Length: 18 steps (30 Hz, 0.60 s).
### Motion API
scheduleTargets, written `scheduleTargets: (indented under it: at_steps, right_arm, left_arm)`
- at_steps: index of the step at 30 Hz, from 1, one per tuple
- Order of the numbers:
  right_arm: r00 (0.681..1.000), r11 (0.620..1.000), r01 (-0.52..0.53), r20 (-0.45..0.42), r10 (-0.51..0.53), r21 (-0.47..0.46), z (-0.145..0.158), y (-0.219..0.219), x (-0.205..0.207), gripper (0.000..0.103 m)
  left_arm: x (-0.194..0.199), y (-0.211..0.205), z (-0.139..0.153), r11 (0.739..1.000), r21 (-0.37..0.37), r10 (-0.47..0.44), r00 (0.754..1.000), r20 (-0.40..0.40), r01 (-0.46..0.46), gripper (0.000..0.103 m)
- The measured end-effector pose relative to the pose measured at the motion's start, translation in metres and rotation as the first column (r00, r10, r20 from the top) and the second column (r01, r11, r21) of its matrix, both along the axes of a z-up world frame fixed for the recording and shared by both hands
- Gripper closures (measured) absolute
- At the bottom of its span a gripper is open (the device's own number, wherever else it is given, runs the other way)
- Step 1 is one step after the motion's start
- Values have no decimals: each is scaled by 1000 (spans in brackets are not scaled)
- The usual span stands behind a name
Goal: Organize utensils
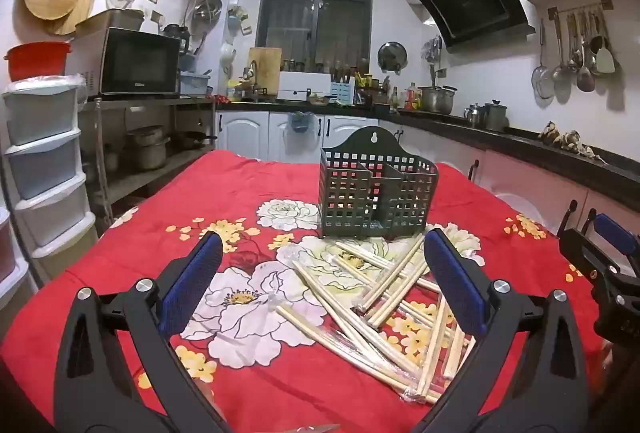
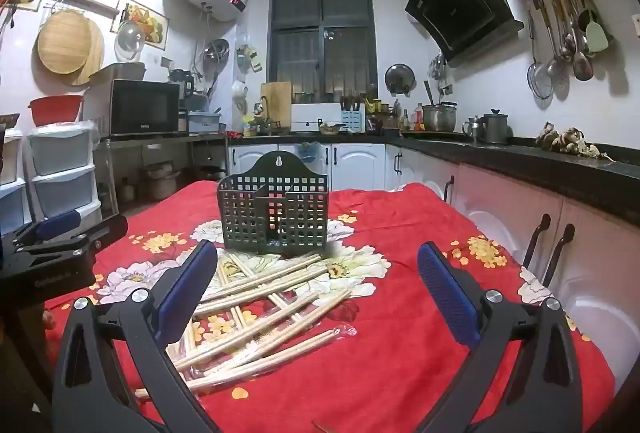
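Your left gripper (image 1: 323,259) has black plastic arms with silver round screws and blue ribbed pads (image 1: 452,277). Your right gripper (image 2: 317,271) matches it: black frame, silver screws, blue textured pads (image 2: 446,293).

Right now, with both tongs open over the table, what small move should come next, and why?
Probably lower the left tongs onto one wrapped chopstick pair in the loose pile; the green holder behind stands empty, and both the left and right tongs hold nothing.

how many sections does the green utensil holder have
3 visible in the green utensil holder: one on the left, one front right, one back right behind a divider. It stands on the red tablecloth behind the chopsticks.
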State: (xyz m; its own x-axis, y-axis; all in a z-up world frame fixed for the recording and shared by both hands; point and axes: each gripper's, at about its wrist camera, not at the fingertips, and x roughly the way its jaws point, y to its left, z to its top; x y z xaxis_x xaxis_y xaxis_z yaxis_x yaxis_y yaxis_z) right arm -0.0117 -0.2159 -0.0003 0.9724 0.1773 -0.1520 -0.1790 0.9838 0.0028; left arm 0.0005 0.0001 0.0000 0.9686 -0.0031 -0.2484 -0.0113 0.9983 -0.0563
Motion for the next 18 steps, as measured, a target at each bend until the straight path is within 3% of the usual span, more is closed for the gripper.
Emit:
scheduleTargets:
  at_steps: [18]
  right_arm:
    - [1000,1000,4,7,-4,2,6,-3,-4,6]
  left_arm:
    - [0,1,0,1000,-12,2,1000,4,-2,10]
